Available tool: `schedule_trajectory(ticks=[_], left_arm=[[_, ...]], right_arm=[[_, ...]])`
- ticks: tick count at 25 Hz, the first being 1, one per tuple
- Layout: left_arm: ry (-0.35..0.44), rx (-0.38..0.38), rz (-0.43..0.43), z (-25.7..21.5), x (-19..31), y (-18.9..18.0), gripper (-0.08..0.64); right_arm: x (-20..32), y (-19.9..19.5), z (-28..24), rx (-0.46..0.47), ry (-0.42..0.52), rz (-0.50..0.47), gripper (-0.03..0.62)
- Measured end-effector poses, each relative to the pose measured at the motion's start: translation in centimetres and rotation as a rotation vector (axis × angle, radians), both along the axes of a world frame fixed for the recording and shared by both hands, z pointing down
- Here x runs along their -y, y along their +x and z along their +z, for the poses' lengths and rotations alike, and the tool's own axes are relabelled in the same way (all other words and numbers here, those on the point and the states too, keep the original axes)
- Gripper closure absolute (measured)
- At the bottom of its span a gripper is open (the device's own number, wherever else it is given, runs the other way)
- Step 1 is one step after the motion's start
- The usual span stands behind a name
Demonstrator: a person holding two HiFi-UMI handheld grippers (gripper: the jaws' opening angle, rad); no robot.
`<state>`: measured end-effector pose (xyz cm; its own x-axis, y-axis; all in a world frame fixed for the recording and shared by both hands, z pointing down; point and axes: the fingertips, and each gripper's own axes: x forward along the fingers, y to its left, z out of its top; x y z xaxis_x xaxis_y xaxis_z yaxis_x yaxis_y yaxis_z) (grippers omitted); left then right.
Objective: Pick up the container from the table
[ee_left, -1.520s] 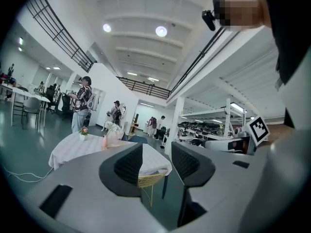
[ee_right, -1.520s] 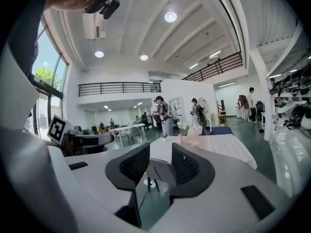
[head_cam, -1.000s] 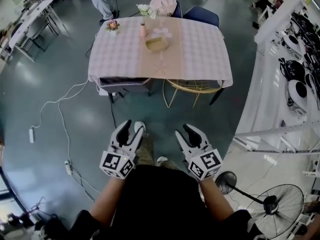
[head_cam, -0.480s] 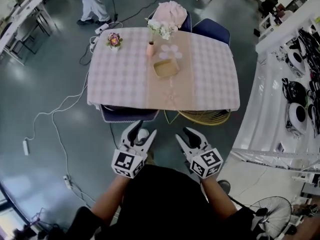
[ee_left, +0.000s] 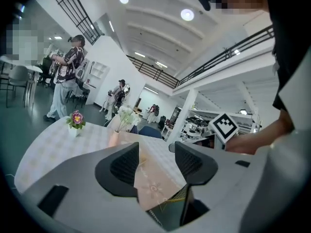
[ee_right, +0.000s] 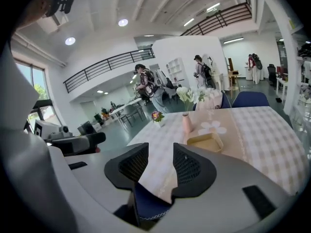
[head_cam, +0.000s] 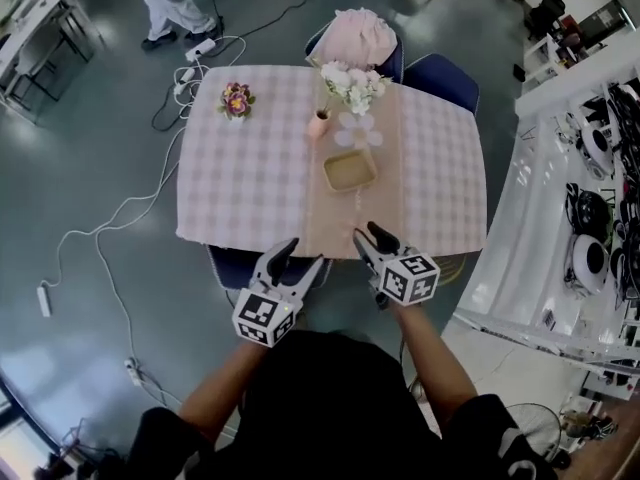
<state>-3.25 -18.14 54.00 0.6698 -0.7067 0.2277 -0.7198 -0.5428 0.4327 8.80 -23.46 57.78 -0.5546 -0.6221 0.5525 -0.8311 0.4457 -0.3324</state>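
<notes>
Open-plan lab hall — mezzanine railing, desks, floor cables

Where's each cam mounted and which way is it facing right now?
Head view: on the person's head, steeply down at table and container; shows arms, left tongs, right tongs.
Left gripper view: on left tongs, across the table toward vase; own jaws apart, empty; right tongs at right.
Right gripper view: on right tongs, toward container; own jaws opening, empty; left tongs at left.
Shared: head and right gripper views both show the container.
</notes>
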Motion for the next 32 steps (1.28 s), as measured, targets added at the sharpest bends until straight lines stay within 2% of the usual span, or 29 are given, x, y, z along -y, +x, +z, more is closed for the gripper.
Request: schedule_trajectory(ticks=[5, 7, 10, 13, 19, 21, 23, 25, 28, 32], left_arm=[[-0.051, 0.023, -0.003, 3.7, 3.3, -0.8, 0.351], [-0.084, 0.010, -0.020, 4.8, 4.4, -1.0, 0.350], [-0.105, -0.001, -0.038, 5.9, 5.7, -1.3, 0.350], [-0.122, -0.013, -0.051, 6.6, 6.7, -1.8, 0.350], [-0.174, -0.022, -0.078, 8.5, 7.5, -3.2, 0.350], [-0.179, -0.025, -0.083, 8.6, 7.6, -3.9, 0.350], [-0.185, -0.025, -0.084, 8.7, 7.6, -4.5, 0.350], [-0.190, -0.027, -0.090, 8.8, 7.6, -5.1, 0.350], [-0.200, -0.053, -0.122, 9.0, 8.0, -6.3, 0.350], [-0.175, -0.047, -0.160, 8.3, 9.2, -7.5, 0.350]], right_arm=[[6.1, -1.1, 6.3, -0.081, -0.109, -0.009, 0.465], [7.5, -2.3, 8.7, -0.115, -0.142, -0.058, 0.457], [9.7, -4.3, 13.1, -0.222, -0.154, -0.166, 0.454], [12.0, -4.9, 17.8, -0.333, -0.181, -0.210, 0.441], [14.2, -4.3, 24.3, -0.464, -0.257, -0.181, 0.442], [14.8, -3.7, 25.2, -0.497, -0.262, -0.155, 0.484], [15.1, -3.6, 25.4, -0.500, -0.267, -0.139, 0.497], [15.2, -3.6, 25.3, -0.490, -0.281, -0.140, 0.561], [14.9, -3.5, 24.2, -0.459, -0.286, -0.115, 0.571], [14.1, -2.9, 19.8, -0.375, -0.198, -0.080, 0.578]])
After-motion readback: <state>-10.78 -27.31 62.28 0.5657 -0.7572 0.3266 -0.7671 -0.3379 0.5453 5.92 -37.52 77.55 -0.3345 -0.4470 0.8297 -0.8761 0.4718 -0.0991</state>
